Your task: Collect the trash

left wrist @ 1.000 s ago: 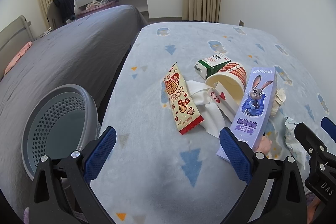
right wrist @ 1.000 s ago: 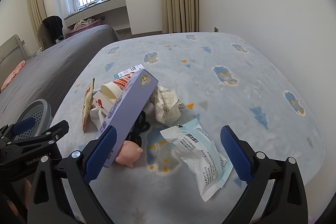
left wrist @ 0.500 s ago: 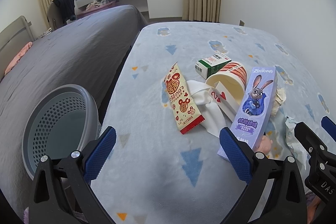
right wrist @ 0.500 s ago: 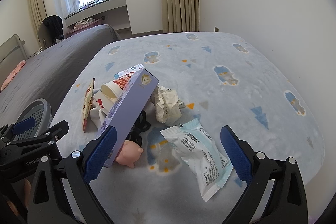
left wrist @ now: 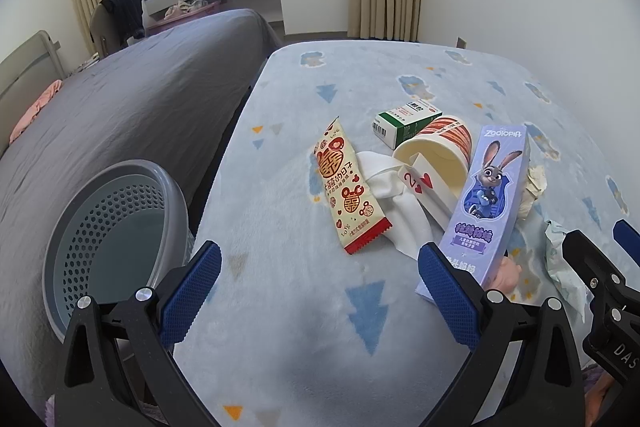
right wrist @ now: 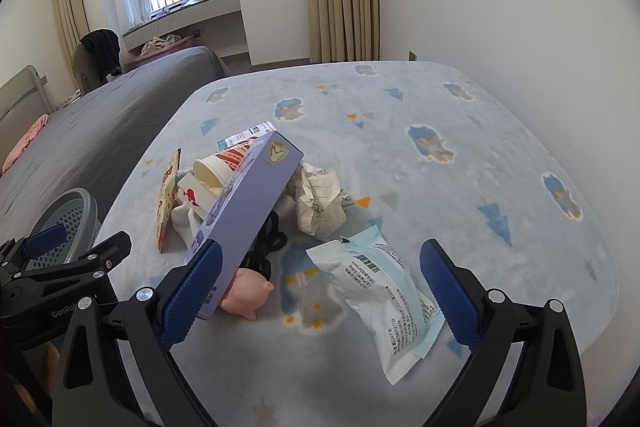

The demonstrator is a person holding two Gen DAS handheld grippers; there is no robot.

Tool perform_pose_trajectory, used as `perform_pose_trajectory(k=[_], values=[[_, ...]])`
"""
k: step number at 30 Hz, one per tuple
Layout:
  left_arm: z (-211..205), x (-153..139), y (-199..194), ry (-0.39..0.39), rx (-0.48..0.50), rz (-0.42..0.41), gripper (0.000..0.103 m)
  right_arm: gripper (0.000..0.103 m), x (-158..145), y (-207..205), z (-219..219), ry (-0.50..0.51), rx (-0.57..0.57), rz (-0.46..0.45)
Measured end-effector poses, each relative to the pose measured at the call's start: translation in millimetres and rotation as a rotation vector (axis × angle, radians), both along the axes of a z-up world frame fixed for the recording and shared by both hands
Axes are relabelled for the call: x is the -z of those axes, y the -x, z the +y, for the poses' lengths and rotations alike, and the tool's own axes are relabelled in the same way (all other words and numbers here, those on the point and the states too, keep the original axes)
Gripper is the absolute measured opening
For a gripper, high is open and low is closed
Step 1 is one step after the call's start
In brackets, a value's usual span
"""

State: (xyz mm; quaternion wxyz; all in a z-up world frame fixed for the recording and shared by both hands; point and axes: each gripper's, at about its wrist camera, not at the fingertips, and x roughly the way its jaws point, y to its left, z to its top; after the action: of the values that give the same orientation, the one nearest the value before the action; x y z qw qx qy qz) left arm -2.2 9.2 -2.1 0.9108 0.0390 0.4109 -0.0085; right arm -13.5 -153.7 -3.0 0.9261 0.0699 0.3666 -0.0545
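Trash lies on a light blue blanket (left wrist: 304,307): a cream and red snack wrapper (left wrist: 345,187), a white tissue (left wrist: 394,203), a tipped paper cup (left wrist: 438,155), a green and white box (left wrist: 406,123), a purple Zootopia box (left wrist: 486,203), crumpled paper (right wrist: 318,199) and a white and teal packet (right wrist: 386,295). A grey perforated bin (left wrist: 112,231) stands at the left, beside the bed. My left gripper (left wrist: 320,291) is open and empty, short of the wrapper. My right gripper (right wrist: 320,291) is open and empty, just short of the packet.
A pink toy (right wrist: 246,293) and a black cord (right wrist: 268,243) lie under the purple box. A playing card (left wrist: 418,183) leans at the cup. A grey bed (left wrist: 132,107) runs along the left. A white wall (right wrist: 500,7) borders the right.
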Motion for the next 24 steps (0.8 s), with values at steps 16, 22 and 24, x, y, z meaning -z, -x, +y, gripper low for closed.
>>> perform_pose_trajectory(k=[16, 22, 24], values=[[-1, 5, 0, -0.009, 0.002, 0.010, 0.097, 0.095, 9, 6, -17, -0.026, 0.019, 0.026], [-5, 7, 0, -0.012, 0.011, 0.018, 0.097, 0.095, 21, 12, -38, -0.045, 0.029, 0.071], [-7, 9, -1, -0.019, 0.010, 0.028, 0.097, 0.095, 26, 13, -44, -0.037, 0.028, 0.088]])
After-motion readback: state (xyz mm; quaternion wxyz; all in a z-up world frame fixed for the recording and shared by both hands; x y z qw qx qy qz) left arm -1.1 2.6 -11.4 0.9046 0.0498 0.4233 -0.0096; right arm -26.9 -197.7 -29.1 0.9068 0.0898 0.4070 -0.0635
